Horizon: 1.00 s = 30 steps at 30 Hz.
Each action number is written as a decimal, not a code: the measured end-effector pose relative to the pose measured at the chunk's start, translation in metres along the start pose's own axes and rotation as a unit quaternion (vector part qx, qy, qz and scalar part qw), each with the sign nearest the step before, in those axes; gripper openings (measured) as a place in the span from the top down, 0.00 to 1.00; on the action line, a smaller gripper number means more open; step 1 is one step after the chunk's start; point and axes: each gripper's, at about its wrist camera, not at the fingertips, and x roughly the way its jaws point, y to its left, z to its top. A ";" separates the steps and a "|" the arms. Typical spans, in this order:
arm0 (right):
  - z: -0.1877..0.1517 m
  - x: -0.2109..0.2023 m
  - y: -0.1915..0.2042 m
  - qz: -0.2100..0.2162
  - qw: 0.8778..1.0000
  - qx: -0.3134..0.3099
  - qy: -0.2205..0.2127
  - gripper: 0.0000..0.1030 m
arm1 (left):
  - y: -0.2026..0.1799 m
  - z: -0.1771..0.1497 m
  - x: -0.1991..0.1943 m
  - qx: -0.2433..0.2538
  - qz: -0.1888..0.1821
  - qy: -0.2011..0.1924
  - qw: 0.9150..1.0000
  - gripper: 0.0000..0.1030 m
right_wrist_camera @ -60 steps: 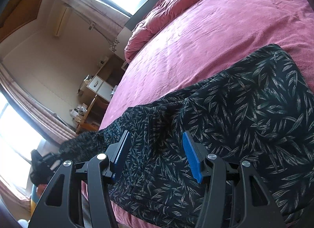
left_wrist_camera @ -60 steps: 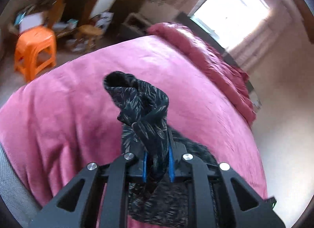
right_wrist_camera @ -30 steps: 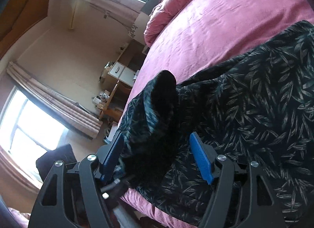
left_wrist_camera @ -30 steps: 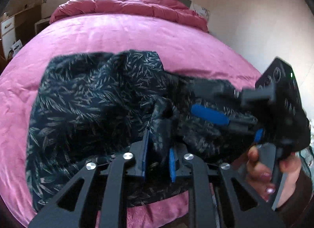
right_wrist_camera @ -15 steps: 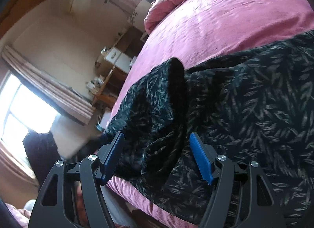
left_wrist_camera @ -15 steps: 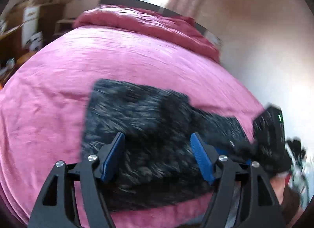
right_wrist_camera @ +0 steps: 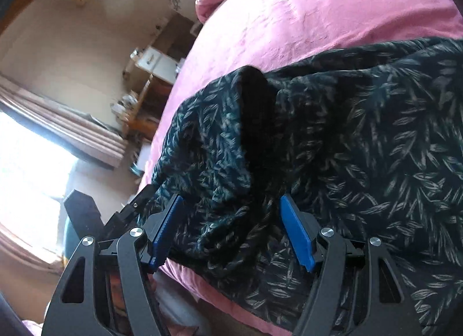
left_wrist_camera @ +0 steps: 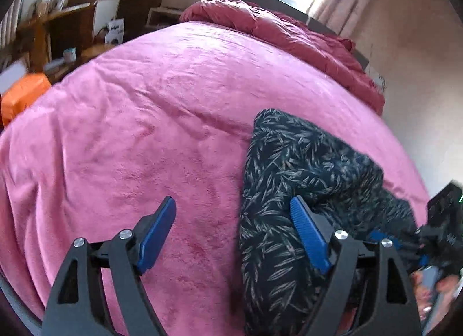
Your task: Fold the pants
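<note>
The dark leaf-print pants [left_wrist_camera: 292, 179] lie bunched on the pink bed cover [left_wrist_camera: 150, 121], near its front right. My left gripper [left_wrist_camera: 233, 234] hovers over the pants' left edge. Its jaws are opening wide, and its blue pads press on nothing. In the right wrist view the pants [right_wrist_camera: 361, 139] fill the right half, with a folded-over hump [right_wrist_camera: 231, 144] in the middle. My right gripper [right_wrist_camera: 231, 234] is open, its pads either side of that hump without squeezing it. The right gripper [left_wrist_camera: 402, 249] and the hand [left_wrist_camera: 428, 286] holding it show at the left wrist view's right edge.
A crimson duvet [left_wrist_camera: 289, 37] is rolled up at the bed's head under a bright window. An orange stool [left_wrist_camera: 23, 95] and a cluttered wooden desk [left_wrist_camera: 58, 26] stand left of the bed. A white drawer unit [right_wrist_camera: 156, 63] and curtains [right_wrist_camera: 72, 127] lie beyond the bed's edge.
My left gripper let go of the bunched pant leg, opened wide and swung left across the bed. The fabric dropped onto the pants as a hump. The right gripper stayed open and shifted slightly.
</note>
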 end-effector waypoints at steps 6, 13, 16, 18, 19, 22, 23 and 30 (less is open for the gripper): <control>0.005 0.022 0.006 0.008 1.000 0.026 0.005 0.68 | 0.001 0.003 0.008 -0.012 -0.012 -0.002 1.000 0.21; -0.003 -0.001 0.026 0.013 0.999 -0.026 -0.020 0.90 | 0.005 0.011 -0.003 -0.027 0.002 -0.023 0.999 0.17; 0.001 -0.038 0.033 0.017 0.998 -0.047 -0.049 0.90 | 0.003 0.015 -0.006 -0.029 0.003 -0.035 0.999 0.17; 0.003 -0.056 0.034 0.018 0.997 -0.055 -0.059 0.90 | -0.006 0.015 -0.005 -0.010 0.006 -0.033 0.999 0.17; 0.005 -0.068 0.034 0.015 0.996 -0.061 -0.066 0.90 | -0.011 0.014 -0.004 0.001 0.008 -0.031 0.999 0.17; 0.009 -0.094 0.028 0.003 0.995 -0.064 -0.074 0.90 | -0.032 0.011 0.002 0.047 0.013 -0.022 0.999 0.17; 0.010 -0.100 0.028 -0.004 0.995 -0.064 -0.076 0.90 | -0.041 0.010 0.005 0.062 0.011 -0.016 0.998 0.17; 0.013 -0.142 0.000 -0.058 0.993 -0.052 -0.089 0.90 | -0.100 0.001 0.010 0.147 -0.017 -0.001 0.989 0.17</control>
